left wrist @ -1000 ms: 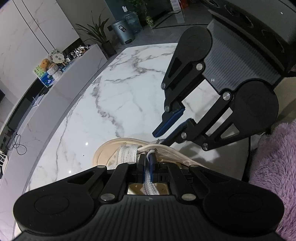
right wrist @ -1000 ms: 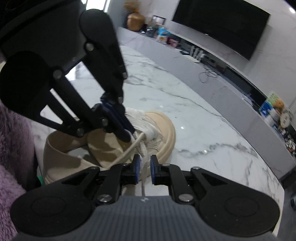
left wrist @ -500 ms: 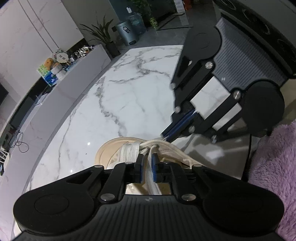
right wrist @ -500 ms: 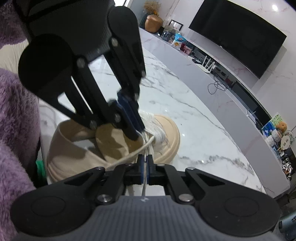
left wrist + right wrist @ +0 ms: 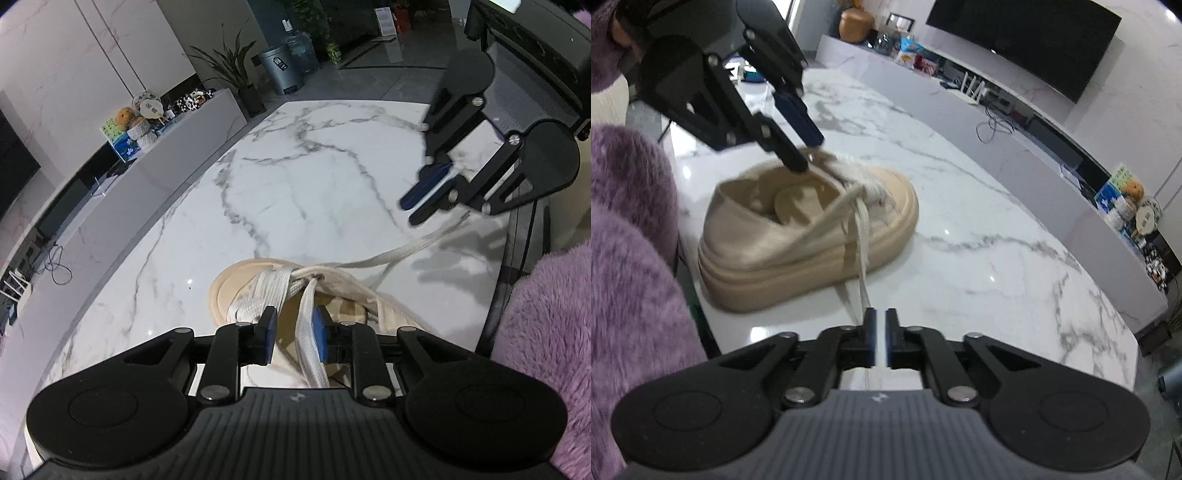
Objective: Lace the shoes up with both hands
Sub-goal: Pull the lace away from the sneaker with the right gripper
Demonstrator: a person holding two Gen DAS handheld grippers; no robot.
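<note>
A beige platform shoe [image 5: 812, 240] stands on the white marble table [image 5: 295, 177], toe [image 5: 236, 284] pointing away from me. My left gripper [image 5: 294, 332] hovers over the shoe's opening. Its jaws are opening, and a flat white lace [image 5: 308, 332] runs loosely between them, lying beside the right pad. The right wrist view shows this left gripper [image 5: 809, 155] above the tongue. My right gripper [image 5: 881, 332] is off to the shoe's side with its jaws opening a narrow gap. The other lace end [image 5: 424, 243] lies slack on the table under the right gripper [image 5: 412, 212], not pinched.
Fuzzy purple sleeves [image 5: 631, 229] fill the side near the shoe's heel. The table's edge [image 5: 498, 288] runs close to the shoe on the right. Beyond the far edge is a long low grey cabinet [image 5: 1034, 147] holding small items, with a dark screen above it.
The right gripper pulled away from the shoe, drew a lace end out sideways, and its jaws parted off it. The left jaws, shut on their lace before, have spread apart.
</note>
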